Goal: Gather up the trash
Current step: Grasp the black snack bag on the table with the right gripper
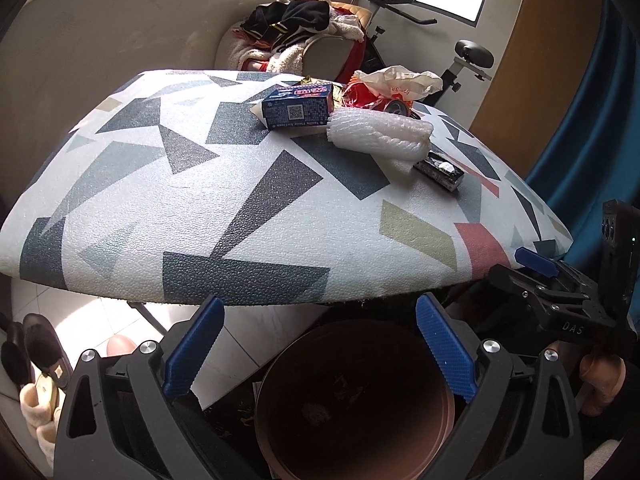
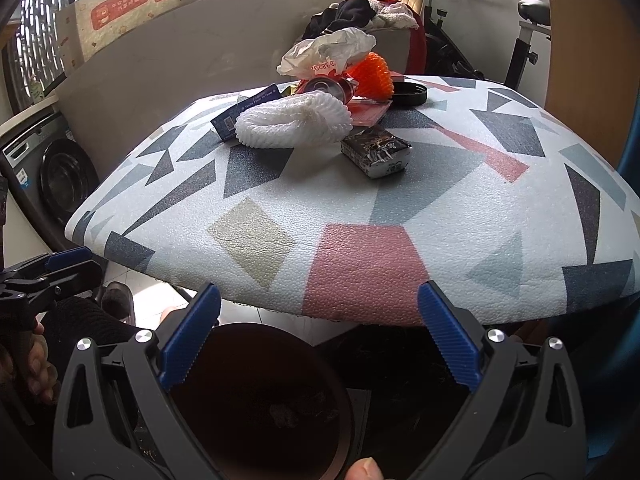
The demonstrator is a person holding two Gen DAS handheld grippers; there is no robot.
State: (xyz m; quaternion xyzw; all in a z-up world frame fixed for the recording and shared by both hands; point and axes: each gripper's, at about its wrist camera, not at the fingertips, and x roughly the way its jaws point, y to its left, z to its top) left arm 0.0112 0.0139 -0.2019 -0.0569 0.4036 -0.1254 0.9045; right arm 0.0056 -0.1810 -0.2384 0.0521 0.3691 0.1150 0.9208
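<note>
Trash lies on the far part of a patterned table (image 1: 200, 200) (image 2: 360, 248): a blue carton (image 1: 298, 106) (image 2: 244, 111), a white foam net (image 1: 380, 134) (image 2: 294, 124), a black packet (image 1: 440, 170) (image 2: 376, 151), a can (image 1: 396, 109) (image 2: 326, 86), a crumpled white bag (image 1: 400, 80) (image 2: 328, 50), an orange net (image 2: 372, 74) and a black lid (image 2: 409, 94). My left gripper (image 1: 320, 344) and right gripper (image 2: 320, 340) are both open and empty, at the table's near edge, above a brown bin (image 1: 352, 400) (image 2: 260, 400) on the floor.
A chair piled with clothes (image 1: 304, 28) (image 2: 360, 10) and an exercise bike (image 1: 464, 60) (image 2: 524, 32) stand behind the table. A washing machine (image 2: 60, 176) is at the left. Shoes (image 1: 36, 360) lie on the floor. A blue curtain (image 1: 592, 120) hangs at the right.
</note>
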